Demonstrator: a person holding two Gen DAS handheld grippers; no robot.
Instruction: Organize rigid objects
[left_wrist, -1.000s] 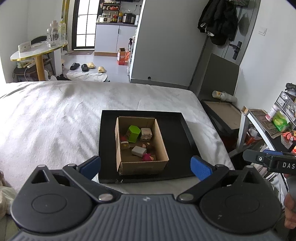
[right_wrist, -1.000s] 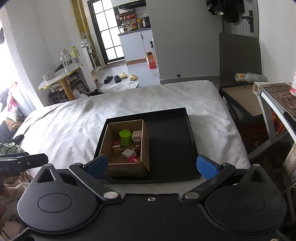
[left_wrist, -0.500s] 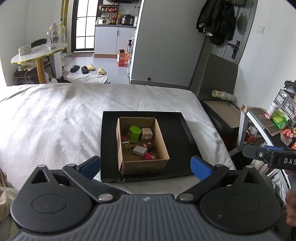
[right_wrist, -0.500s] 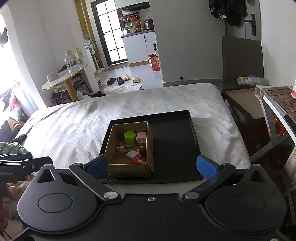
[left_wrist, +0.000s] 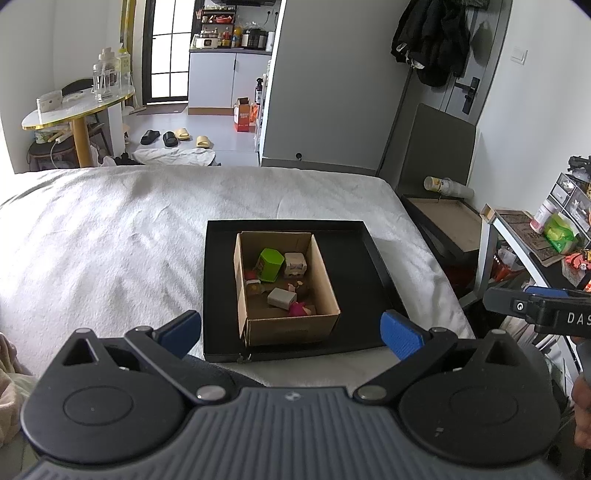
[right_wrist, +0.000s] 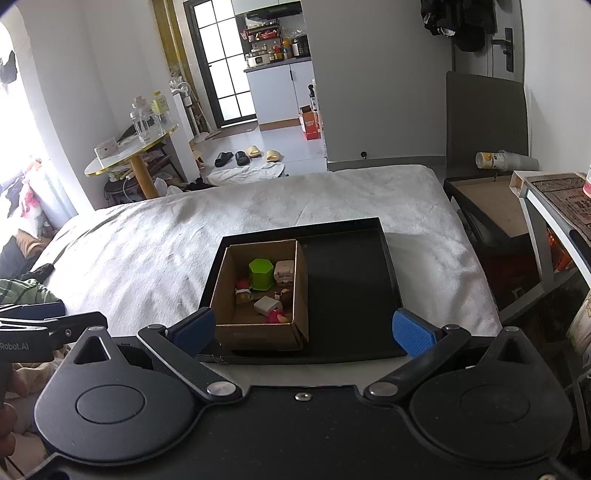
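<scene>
Both grippers (left_wrist: 290, 330) (right_wrist: 303, 328) (splayed, empty) have been drawn slightly back — toys (left_wrist: 271, 264) are seen in the box (left_wrist: 291, 330); nothing is grasped.

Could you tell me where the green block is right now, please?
In both wrist views, the green block sits inside the cardboard box on the black tray, toward its far end, beside a beige block.

Brown cardboard box (left_wrist: 291, 325), black tray (left_wrist: 373, 266), green block (left_wrist: 271, 263), white bedsheet (left_wrist: 110, 229).

A cardboard box (left_wrist: 284, 291) of small toys is seen on a black tray (left_wrist: 369, 273) on the bed (left_wrist: 110, 236); the left hand-held gripper (left_wrist: 290, 330) is held wide apart, empty.
</scene>
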